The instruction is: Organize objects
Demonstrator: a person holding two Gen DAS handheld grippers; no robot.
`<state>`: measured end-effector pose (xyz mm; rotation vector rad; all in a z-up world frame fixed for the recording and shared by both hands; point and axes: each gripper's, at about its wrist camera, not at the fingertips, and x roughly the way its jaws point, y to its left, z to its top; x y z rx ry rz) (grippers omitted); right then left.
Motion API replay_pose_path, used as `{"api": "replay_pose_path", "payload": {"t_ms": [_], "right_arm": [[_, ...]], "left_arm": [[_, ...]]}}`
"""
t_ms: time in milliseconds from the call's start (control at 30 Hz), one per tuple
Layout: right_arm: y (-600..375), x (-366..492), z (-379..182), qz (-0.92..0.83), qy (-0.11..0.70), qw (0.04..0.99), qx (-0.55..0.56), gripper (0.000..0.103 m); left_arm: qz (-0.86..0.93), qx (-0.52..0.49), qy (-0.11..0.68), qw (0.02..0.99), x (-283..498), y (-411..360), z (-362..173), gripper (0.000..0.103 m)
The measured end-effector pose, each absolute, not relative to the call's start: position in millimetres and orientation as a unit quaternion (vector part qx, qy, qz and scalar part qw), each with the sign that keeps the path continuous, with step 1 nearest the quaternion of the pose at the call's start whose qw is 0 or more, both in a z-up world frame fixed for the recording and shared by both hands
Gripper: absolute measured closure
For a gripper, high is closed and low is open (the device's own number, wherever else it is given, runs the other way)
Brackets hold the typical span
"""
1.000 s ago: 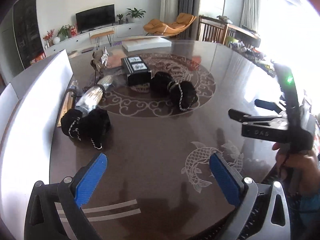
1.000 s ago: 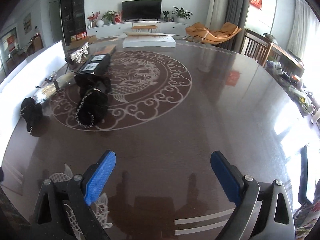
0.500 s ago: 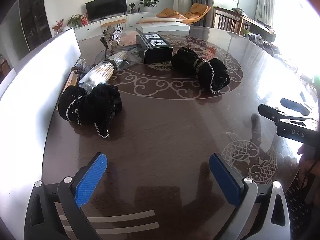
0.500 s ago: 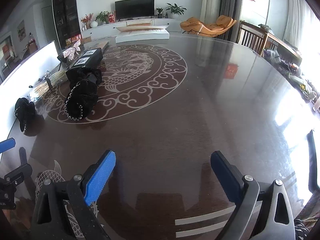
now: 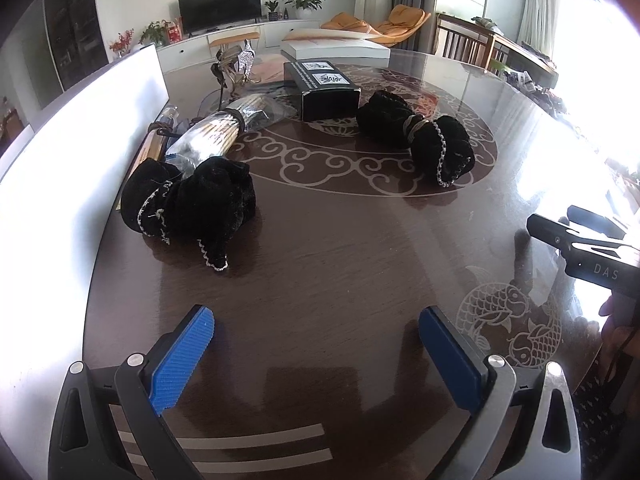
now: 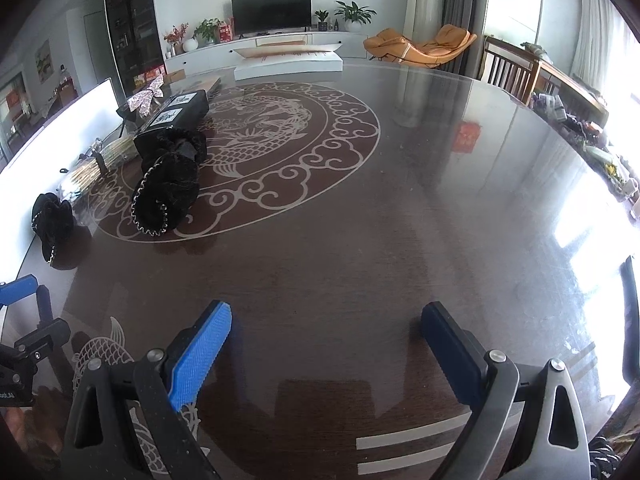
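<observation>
Both tools hung empty, left gripper (image 5: 316, 344) and right gripper (image 6: 326, 338) spread wide above the table (image 5: 360, 264). Approach stage, by my read: the near black pouch (image 5: 188, 204) looked likeliest, calling for a forward reach.

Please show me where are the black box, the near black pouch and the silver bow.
black box (image 5: 326, 89): left wrist view, on its top face near the labels.
near black pouch (image 5: 200, 200): left wrist view, on its gathered velvet middle.
silver bow (image 6: 146, 95): right wrist view, on its centre knot.
</observation>
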<state>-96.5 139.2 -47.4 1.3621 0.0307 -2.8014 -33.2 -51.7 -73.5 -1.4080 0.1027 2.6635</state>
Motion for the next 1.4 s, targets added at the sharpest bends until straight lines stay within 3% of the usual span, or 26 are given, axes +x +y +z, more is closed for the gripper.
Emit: {"api": "replay_pose_path", "payload": {"t_ms": [400, 667, 867, 1000, 1233, 1400], "right_arm": [[139, -96, -49, -0.897, 0.013, 0.018, 0.442, 0.0], [139, -95, -49, -0.898, 0.013, 0.016, 0.439, 0.0], [137, -95, -49, -0.899, 0.013, 0.017, 0.437, 0.0], [137, -96, -49, -0.899, 0.012, 0.016, 0.436, 0.0], [137, -96, -49, -0.9, 0.012, 0.017, 0.436, 0.0], [137, -96, -49, -0.9, 0.012, 0.016, 0.436, 0.0]], "left_arm": [[0.869, -0.492, 0.033, 0.047, -47, -55, -72, 0.0], [0.899, -0.438, -0.007, -0.017, -93, -81, -27, 0.0], [0.886, -0.459, -0.01, -0.063, -140, -96, -57, 0.0], [0.894, -0.448, 0.019, -0.008, -127, -81, -56, 0.013], [0.884, -0.435, 0.098, 0.141, -83, -11, -59, 0.012], [0.882, -0.426, 0.123, 0.16, -70, 10, -51, 0.011]]}}
